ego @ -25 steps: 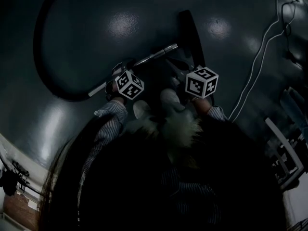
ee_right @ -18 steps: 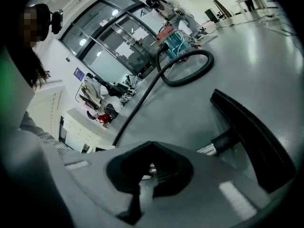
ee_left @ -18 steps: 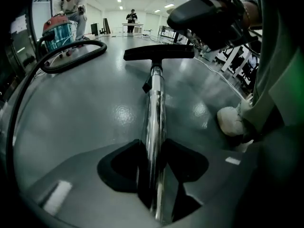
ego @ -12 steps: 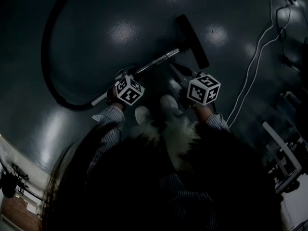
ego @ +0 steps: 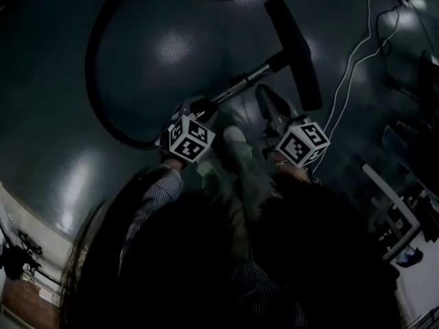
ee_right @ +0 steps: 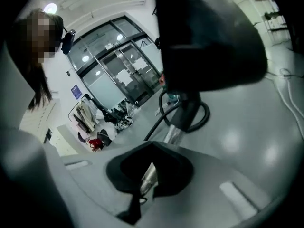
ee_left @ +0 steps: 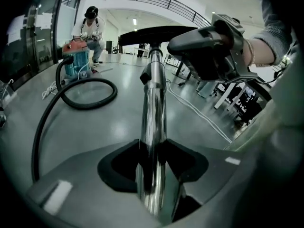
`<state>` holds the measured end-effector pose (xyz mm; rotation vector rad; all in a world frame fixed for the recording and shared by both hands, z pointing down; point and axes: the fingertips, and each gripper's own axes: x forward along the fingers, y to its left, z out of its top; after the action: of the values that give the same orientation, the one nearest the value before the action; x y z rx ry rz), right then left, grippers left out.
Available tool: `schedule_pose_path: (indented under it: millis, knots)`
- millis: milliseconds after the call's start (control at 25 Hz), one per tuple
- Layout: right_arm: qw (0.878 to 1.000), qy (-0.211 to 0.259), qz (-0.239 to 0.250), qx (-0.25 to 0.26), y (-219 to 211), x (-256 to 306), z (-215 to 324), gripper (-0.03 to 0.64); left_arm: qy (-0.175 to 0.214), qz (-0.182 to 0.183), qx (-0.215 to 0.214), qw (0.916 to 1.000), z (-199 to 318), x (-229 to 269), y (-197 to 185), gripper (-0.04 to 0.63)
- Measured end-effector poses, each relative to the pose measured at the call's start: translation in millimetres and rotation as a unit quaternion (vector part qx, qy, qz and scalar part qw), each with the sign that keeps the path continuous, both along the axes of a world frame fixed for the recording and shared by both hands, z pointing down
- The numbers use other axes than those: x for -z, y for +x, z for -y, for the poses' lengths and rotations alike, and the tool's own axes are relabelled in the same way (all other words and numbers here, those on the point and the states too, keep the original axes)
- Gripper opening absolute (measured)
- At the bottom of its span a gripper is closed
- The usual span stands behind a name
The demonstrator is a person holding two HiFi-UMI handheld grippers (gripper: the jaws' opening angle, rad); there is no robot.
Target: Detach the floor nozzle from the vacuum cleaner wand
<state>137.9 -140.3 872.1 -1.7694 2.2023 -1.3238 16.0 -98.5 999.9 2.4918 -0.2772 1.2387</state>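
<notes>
Head view: my left tool (ego: 197,108) and right tool (ego: 269,101), both clamped on the wand (ego: 241,81), have raised it. The floor nozzle (ego: 295,46) is still attached at its far end, so pulling it off remains.

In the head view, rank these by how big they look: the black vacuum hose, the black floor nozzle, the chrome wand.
Largest: black vacuum hose
Then: black floor nozzle
Smallest: chrome wand
</notes>
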Motion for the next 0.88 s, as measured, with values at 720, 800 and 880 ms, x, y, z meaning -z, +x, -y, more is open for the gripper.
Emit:
schedule_pose_path:
  millis: [720,800,880]
  knots:
    - [0.958,0.236,0.130,0.099,-73.5,408.8,51.3,0.186,0.016,-0.134,0.103,0.9855,22.0,370.9,-22.1,0.183]
    - [0.948,0.259,0.136,0.130,-90.1,458.6,43.6,0.187,0.019,-0.151,0.113,0.9818,14.3,410.0,-30.3,0.184]
    - [0.934,0.285,0.142,0.160,-102.7,508.5,41.0,0.187,0.028,-0.166,0.124,0.9778,15.6,447.0,-34.4,0.184]
